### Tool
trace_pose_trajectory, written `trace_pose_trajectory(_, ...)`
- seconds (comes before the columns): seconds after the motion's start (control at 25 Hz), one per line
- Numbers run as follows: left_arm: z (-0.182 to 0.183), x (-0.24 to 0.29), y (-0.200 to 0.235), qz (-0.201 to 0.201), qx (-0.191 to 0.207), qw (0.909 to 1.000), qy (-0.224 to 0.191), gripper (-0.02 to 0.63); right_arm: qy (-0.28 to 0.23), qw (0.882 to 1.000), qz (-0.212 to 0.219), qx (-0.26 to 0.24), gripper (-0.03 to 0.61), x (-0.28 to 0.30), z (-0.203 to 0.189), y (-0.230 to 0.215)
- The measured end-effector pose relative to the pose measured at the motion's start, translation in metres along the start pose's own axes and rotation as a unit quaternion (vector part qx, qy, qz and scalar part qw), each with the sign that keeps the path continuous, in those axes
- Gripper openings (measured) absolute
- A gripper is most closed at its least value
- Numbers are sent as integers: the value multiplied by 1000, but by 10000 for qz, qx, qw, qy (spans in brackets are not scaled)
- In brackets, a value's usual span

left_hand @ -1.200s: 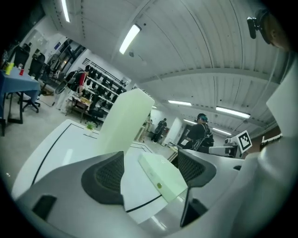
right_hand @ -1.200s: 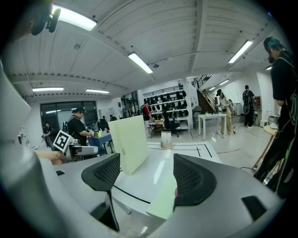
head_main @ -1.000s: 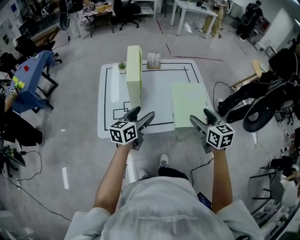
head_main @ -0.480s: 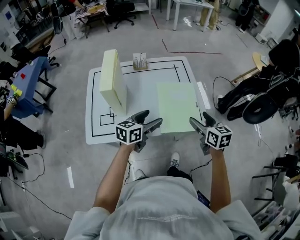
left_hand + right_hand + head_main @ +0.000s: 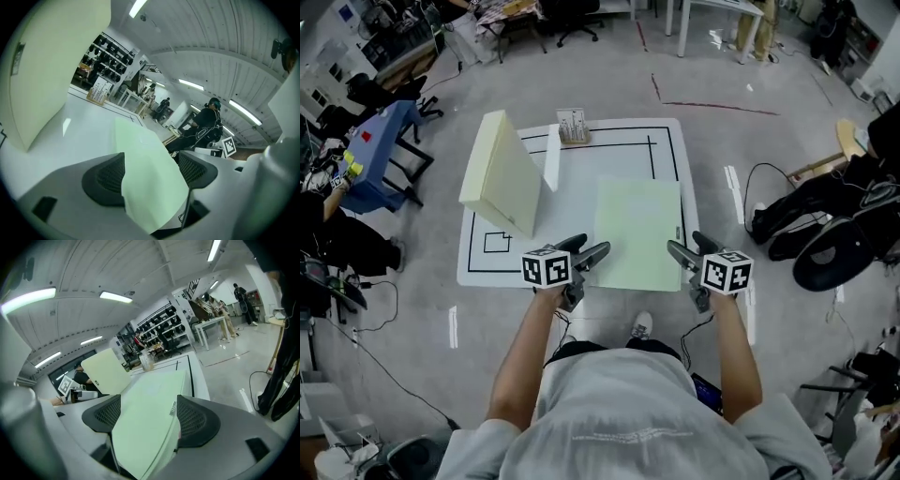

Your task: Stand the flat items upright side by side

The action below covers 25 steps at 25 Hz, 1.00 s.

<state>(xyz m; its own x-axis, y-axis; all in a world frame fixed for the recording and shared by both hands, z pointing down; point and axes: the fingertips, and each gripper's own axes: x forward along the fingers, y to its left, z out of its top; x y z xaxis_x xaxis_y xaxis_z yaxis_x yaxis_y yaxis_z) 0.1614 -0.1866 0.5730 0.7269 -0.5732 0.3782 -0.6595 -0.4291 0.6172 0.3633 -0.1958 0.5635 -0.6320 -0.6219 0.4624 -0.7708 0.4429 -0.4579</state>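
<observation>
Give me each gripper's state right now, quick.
Left gripper: open, jaws astride a near corner of the flat green panel, unclamped.
Right gripper: open, jaws astride its other near corner, unclamped.

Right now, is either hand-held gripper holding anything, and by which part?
Nothing is held. The left hand-held gripper and right hand-held gripper stand open, the green board's near corners between their jaws.
</observation>
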Motion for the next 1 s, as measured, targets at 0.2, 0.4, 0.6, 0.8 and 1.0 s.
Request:
trace_pose_trajectory(0.2, -17, 17, 14, 319, -200, 9988, 301, 373, 268, 9988, 234, 343, 379, 16, -15, -24)
trace_pose_trajectory(0.4, -22, 29, 31, 391, -348, 9976, 459, 373, 383, 9967, 259, 662, 379, 33, -27, -37)
trace_pose_trajectory(0.6, -23, 39, 50, 329, -449, 9964, 638, 373, 574, 9943, 154, 881, 379, 51, -38, -43)
trace_pose_trajectory(0.8, -18, 47, 65, 212, -463, 9955, 805, 373, 751, 9924, -166, 958, 379, 65, -50, -54)
trace_pose_trajectory(1.0, -18, 58, 74, -14, -448, 9933, 1066, 374, 950, 9885, -200, 1157, 380, 78, -58, -55)
